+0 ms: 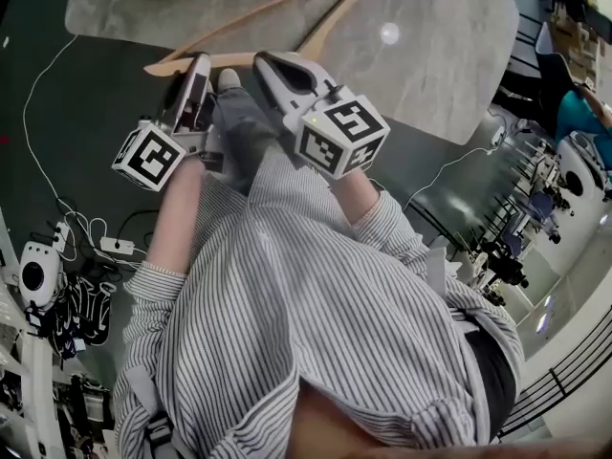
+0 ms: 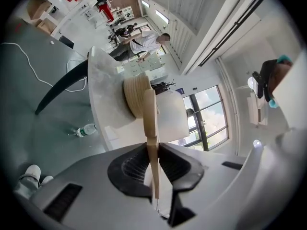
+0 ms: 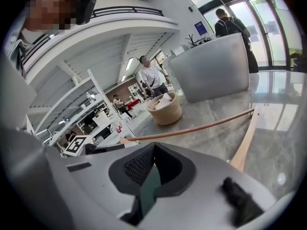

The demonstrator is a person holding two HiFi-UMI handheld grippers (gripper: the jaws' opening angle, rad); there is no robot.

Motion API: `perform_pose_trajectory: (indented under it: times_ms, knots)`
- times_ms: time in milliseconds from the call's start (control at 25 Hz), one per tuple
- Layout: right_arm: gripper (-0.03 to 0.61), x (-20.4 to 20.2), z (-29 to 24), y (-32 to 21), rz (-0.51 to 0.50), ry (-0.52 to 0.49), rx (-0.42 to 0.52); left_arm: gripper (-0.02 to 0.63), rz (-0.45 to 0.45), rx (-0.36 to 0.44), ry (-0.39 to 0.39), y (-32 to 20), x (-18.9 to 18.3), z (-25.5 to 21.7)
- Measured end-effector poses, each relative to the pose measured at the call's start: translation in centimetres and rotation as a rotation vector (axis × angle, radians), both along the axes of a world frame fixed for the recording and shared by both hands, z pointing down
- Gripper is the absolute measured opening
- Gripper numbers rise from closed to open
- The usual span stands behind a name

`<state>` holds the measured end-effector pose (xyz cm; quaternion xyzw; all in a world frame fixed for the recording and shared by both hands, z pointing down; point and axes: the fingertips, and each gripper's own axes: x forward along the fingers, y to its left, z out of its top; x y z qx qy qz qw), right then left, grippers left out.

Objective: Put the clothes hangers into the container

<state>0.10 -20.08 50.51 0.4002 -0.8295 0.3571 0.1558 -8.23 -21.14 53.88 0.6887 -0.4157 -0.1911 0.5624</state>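
Note:
A wooden clothes hanger [image 1: 337,15] lies on the marble table [image 1: 449,55]. My left gripper [image 1: 201,60] is at the hanger's left end. In the left gripper view its pads are shut on the hanger's thin wooden arm [image 2: 150,123], which runs straight out toward the woven basket [image 2: 134,97]. My right gripper [image 1: 263,60] sits beside it near the table's front edge. In the right gripper view its jaws are shut with nothing between them [image 3: 153,146]. The hanger's bar [image 3: 201,127] runs across just beyond them, and the basket [image 3: 165,110] stands further back.
The table edge runs just in front of both grippers. Below it is dark floor with white cables and a power strip [image 1: 117,247]. A water bottle [image 2: 86,129] lies on the floor. People stand far off by shelves and a grey counter [image 3: 216,66].

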Motion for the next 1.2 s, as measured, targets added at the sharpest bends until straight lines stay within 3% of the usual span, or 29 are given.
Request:
perform_pose_trajectory:
  times_ms: [160,440,720,1200]
  knots:
    - [0.014,0.7,-2.2,-0.4,0.051,-0.060,0.021,0.066,0.040,0.017,-0.020,-0.6,1.3,-2.0]
    - [0.015,3.8,-5.7,-2.3,0.110,-0.068,0.104,0.063,0.140,0.114,-0.087,-2.6,5.4,-6.3]
    - [0.015,3.7,-8.8,-2.6,0.137,-0.080,0.191,0.063,0.201,0.194,-0.176,-2.8,5.8,-9.4]
    - [0.015,7.5,-13.6,-3.5,0.210,-0.079,0.305,0.064,0.311,0.346,-0.323,-4.6,9.0,-15.6]
